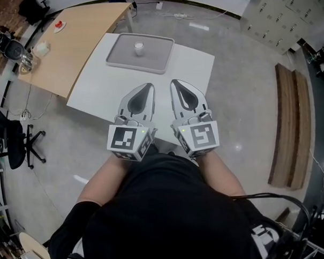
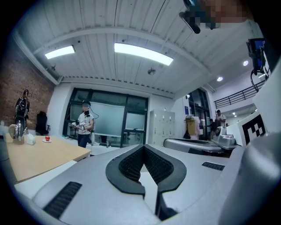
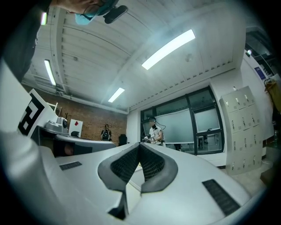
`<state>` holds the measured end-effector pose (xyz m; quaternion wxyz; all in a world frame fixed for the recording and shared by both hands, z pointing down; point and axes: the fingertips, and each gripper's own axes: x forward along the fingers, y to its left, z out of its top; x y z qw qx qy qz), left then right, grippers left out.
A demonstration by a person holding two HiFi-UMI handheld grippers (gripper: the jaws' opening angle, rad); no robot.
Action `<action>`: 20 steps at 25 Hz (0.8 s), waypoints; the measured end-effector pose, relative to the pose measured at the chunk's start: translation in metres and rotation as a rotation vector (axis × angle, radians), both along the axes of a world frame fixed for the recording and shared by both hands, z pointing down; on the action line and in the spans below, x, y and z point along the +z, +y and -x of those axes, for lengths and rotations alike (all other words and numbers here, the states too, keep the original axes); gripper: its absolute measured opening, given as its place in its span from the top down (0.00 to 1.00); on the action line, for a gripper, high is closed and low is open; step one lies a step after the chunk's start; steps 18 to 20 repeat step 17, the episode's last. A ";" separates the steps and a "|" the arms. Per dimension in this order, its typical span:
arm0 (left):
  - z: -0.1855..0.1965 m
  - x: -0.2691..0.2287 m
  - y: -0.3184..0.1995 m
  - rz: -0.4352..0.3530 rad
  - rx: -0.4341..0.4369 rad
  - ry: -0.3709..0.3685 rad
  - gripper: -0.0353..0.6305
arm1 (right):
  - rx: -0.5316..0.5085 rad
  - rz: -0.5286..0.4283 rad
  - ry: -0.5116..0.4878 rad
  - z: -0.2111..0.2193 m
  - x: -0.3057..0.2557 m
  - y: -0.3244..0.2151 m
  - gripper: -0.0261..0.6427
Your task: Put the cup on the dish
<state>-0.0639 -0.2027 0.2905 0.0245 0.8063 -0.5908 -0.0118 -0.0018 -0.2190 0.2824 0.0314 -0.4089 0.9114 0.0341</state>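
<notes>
My left tongs and right tongs sit side by side, close in front of my body, with a narrow gap between them. Both point level over the near edge of the white tabletop. Each pair has its jaws brought together tip to tip, and nothing is caught between them.

The cup is well apart from both pairs. It stands upright in the middle of the grey dish, which lies along the tabletop's far edge, nearer the far left corner.

A wooden table meets that corner and runs off to the left. It carries a small plate with something red toward its far edge and a kettle at its left end. A black office chair stands on the floor to my left, and a long wooden bench lies to my right.
</notes>
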 end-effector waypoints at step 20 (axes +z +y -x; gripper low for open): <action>-0.049 0.004 0.009 0.023 0.024 -0.003 0.94 | -0.011 -0.051 0.001 -0.037 -0.003 0.020 0.94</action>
